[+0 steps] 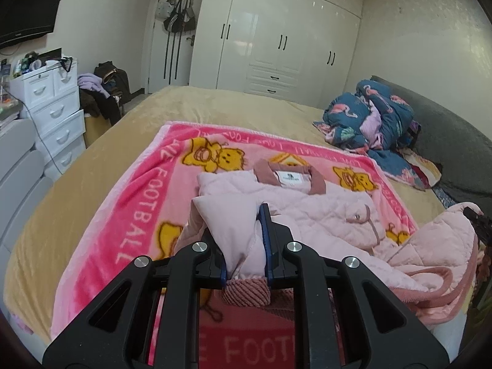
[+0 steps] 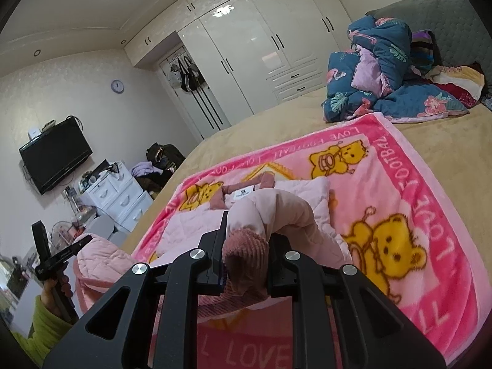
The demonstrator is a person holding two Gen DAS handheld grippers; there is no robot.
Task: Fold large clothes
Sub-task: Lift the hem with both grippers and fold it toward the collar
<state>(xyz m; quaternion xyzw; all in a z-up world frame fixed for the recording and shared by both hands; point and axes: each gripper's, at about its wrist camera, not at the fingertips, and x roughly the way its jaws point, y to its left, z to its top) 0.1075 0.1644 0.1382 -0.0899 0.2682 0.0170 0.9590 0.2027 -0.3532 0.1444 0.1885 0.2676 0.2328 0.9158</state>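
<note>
On the pink bear blanket spread over the bed, the pale pink quilted jacket lies with its collar at the blanket's far side. At the blanket's near-left part, the left tool is clamped on a sleeve end with a ribbed cuff. Toward the blanket's right, the right tool grips the other ribbed cuff, its sleeve raised off the blanket.

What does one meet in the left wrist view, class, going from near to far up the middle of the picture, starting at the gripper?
Left gripper clamped on the pale pink quilted jacket → jacket's dusty-pink collar with white label → pink bear-print fleece blanket → tan bedspread → glossy white wardrobe.
</note>
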